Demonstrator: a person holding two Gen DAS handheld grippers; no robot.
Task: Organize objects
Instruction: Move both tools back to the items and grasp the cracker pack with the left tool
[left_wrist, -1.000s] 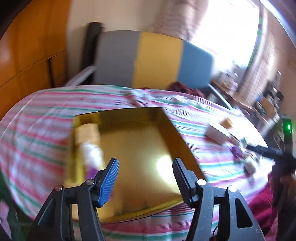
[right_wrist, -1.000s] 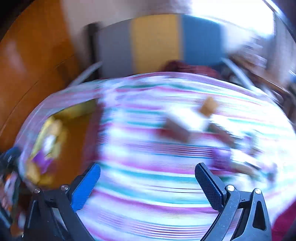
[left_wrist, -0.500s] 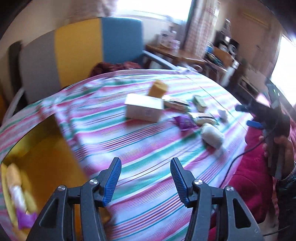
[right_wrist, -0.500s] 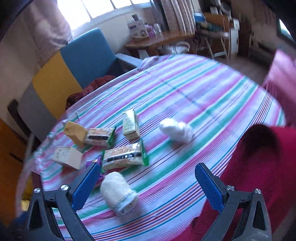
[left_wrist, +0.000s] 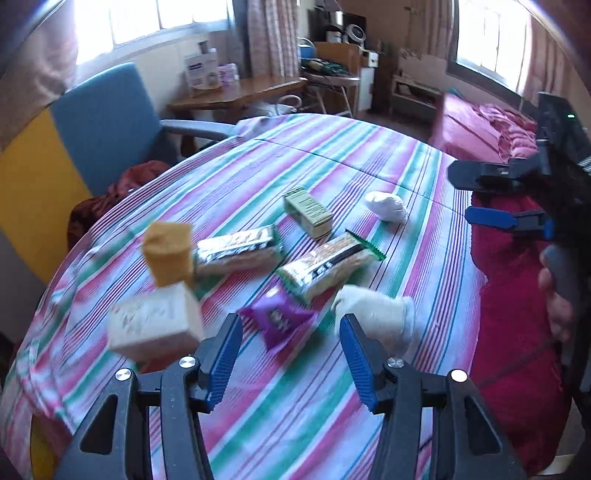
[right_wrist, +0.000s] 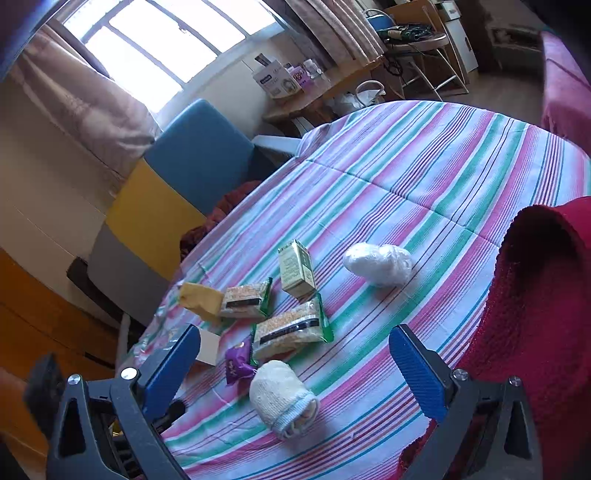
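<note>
On the striped cloth (right_wrist: 424, 192): two snack packs (right_wrist: 291, 330) (right_wrist: 245, 303), two boxes (right_wrist: 295, 268) (left_wrist: 155, 326), two white rolls (right_wrist: 282, 398) (right_wrist: 378, 264), one purple sachet (right_wrist: 238, 362), one orange packet (right_wrist: 199, 300), clustered near the cloth's left end. Left gripper (left_wrist: 290, 356) stands apart and empty; right gripper (right_wrist: 295, 367) stands wide and empty. The yellow tray seen a second ago has left both views; both cameras now face the cluster.

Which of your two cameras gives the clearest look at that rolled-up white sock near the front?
The right wrist view: the rolled white sock lies whole and sharp, its open end visible. In the left wrist view the sock is blurred and partly behind the left gripper.
</note>
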